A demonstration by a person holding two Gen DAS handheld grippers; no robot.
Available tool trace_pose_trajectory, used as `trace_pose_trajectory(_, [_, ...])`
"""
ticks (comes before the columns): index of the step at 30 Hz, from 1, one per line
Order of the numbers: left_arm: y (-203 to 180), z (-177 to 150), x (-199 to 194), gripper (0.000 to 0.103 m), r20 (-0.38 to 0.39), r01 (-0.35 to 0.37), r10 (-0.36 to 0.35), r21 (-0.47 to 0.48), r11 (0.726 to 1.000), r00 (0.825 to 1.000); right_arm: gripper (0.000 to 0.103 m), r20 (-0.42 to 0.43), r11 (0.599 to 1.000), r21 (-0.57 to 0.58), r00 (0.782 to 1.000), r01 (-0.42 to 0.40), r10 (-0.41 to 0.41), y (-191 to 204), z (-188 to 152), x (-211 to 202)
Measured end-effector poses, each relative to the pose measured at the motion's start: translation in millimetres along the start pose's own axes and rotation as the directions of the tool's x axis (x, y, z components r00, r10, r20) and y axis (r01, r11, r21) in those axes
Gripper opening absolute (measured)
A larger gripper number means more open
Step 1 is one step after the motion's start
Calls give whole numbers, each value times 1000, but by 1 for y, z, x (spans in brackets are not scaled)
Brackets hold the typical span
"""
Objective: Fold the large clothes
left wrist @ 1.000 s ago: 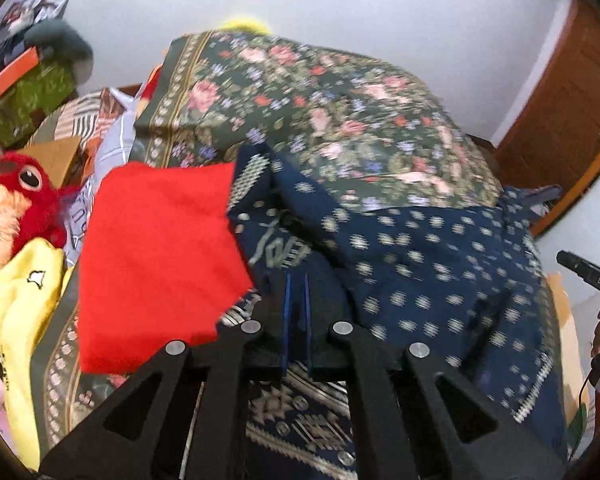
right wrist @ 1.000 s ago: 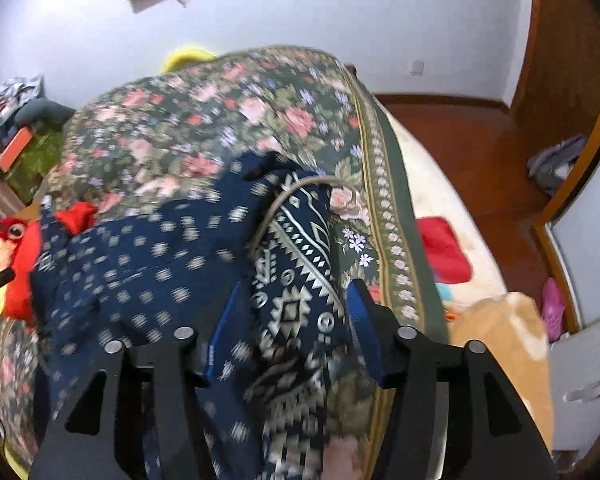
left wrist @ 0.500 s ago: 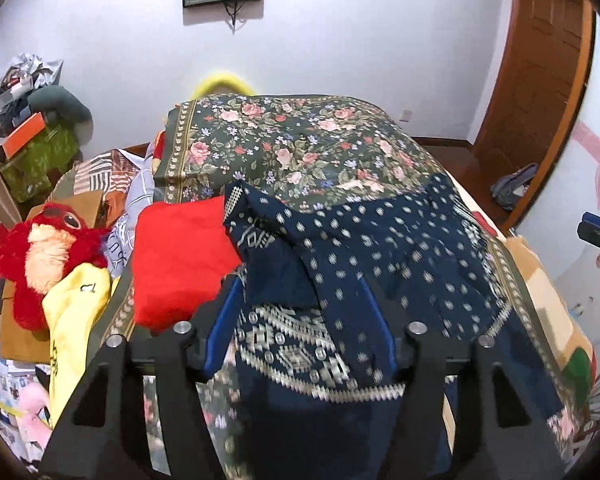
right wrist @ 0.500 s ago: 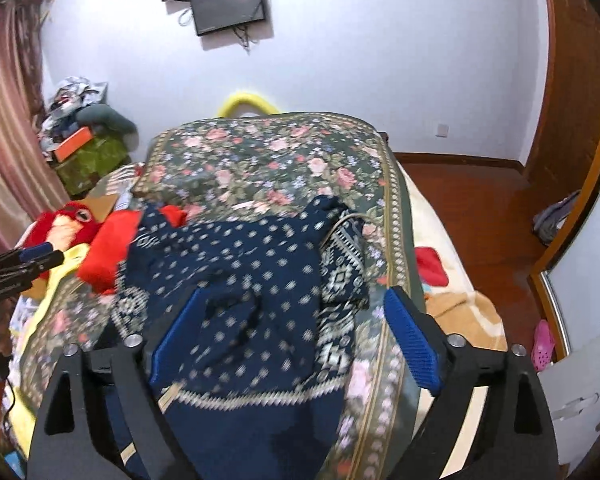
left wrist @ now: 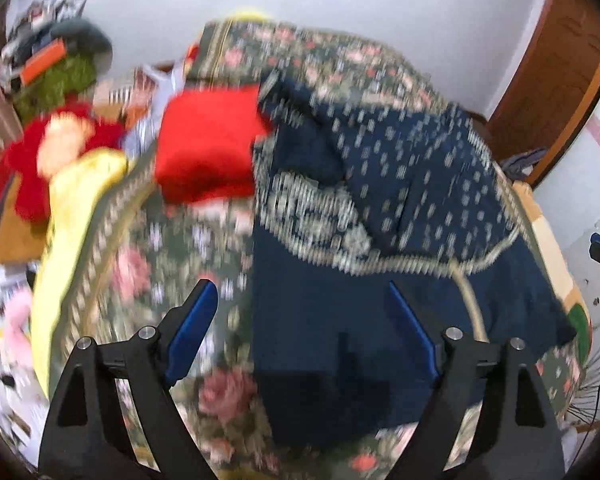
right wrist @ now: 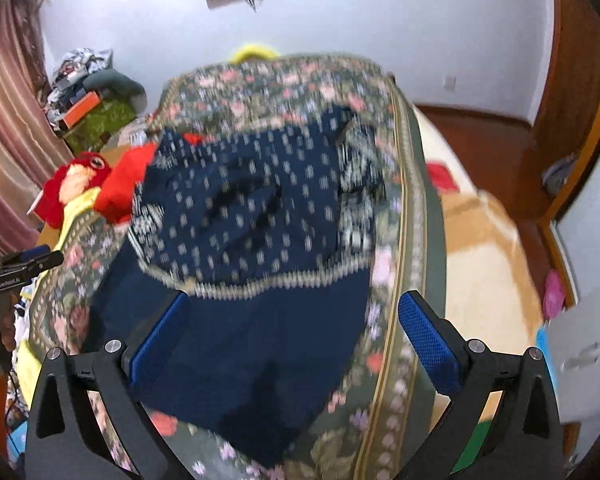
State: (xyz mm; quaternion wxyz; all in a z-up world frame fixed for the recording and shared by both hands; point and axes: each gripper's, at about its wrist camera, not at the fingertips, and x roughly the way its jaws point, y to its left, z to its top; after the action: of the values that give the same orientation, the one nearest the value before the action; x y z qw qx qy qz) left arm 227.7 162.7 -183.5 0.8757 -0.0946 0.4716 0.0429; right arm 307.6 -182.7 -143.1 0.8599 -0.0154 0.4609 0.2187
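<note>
A large navy garment (left wrist: 384, 208) with white dots and a patterned border lies folded over on the floral bedspread (left wrist: 148, 264); it also shows in the right wrist view (right wrist: 252, 240). My left gripper (left wrist: 304, 320) is open and empty above the garment's near left part. My right gripper (right wrist: 292, 332) is open and empty above its plain navy near edge. Both views are blurred by motion.
A folded red cloth (left wrist: 208, 148) lies at the garment's left, with a red plush toy (left wrist: 60, 148) and a yellow garment (left wrist: 72, 216) further left. Clutter (right wrist: 92, 104) is piled by the wall. A wooden door (left wrist: 552, 76) stands at right.
Both grippers have let go of the garment and opened wide. They have pulled back toward the near end of the bed, and the garment now lies folded on the bedspread.
</note>
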Motion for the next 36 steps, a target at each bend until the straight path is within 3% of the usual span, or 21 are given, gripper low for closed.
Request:
trace_pose_trajectory(7, [33, -58, 35, 85, -140, 92, -112, -141, 986, 984, 103, -116, 992, 120, 991, -48, 62, -19, -44, 21])
trace_pose_trajectory(11, [45, -88, 60, 85, -214, 132, -190, -259, 957, 958, 103, -182, 974, 200, 972, -109, 146, -25, -62, 33])
trace_pose_trajectory(14, [47, -103, 73, 85, -225, 196, -278, -330, 924, 934, 103, -219, 952, 262, 951, -158, 218, -27, -71, 44])
trace_pose_trajectory(16, [45, -109, 80, 85, -225, 232, -327, -366, 901, 918, 103, -218, 948, 276, 950, -158, 222, -27, -74, 48])
trace_pose_trajectory(18, [44, -113, 83, 85, -204, 248, -346, -388, 888, 916, 103, -199, 947, 283, 956, -154, 215, -26, -73, 49])
trace_pose_trajectory(21, [46, -115, 85, 84, -156, 307, -406, -433, 848, 900, 87, -158, 936, 311, 963, -163, 220, -28, -72, 48])
trace_pose_trajectory(23, [44, -117, 90, 63, -143, 374, -487, -470, 799, 861, 69, -145, 937, 308, 966, -164, 216, -27, -70, 48])
trace_pose_trajectory(24, [45, -116, 90, 63, -146, 377, -493, -476, 795, 857, 58, -141, 937, 304, 965, -173, 223, -26, -69, 48])
trace_pose_trajectory(25, [43, -114, 90, 59, -144, 369, -480, -466, 804, 865, 47, -140, 935, 301, 962, -186, 236, -25, -68, 48])
trace_pose_trajectory(26, [41, -112, 88, 47, -141, 364, -469, -452, 814, 872, 39, -140, 932, 297, 956, -207, 256, -23, -67, 48])
trace_pose_trajectory(29, [35, -102, 81, 19, -134, 351, -441, -425, 835, 887, 27, -145, 938, 264, 953, -223, 267, -15, -65, 51])
trace_pose_trajectory(32, [30, -88, 73, 11, -126, 327, -399, -379, 865, 909, 15, -151, 942, 228, 947, -247, 285, -9, -61, 53])
trace_pose_trajectory(36, [21, -65, 48, 9, -52, 341, -375, -311, 887, 926, 14, -97, 938, 197, 946, -285, 308, -5, -48, 46])
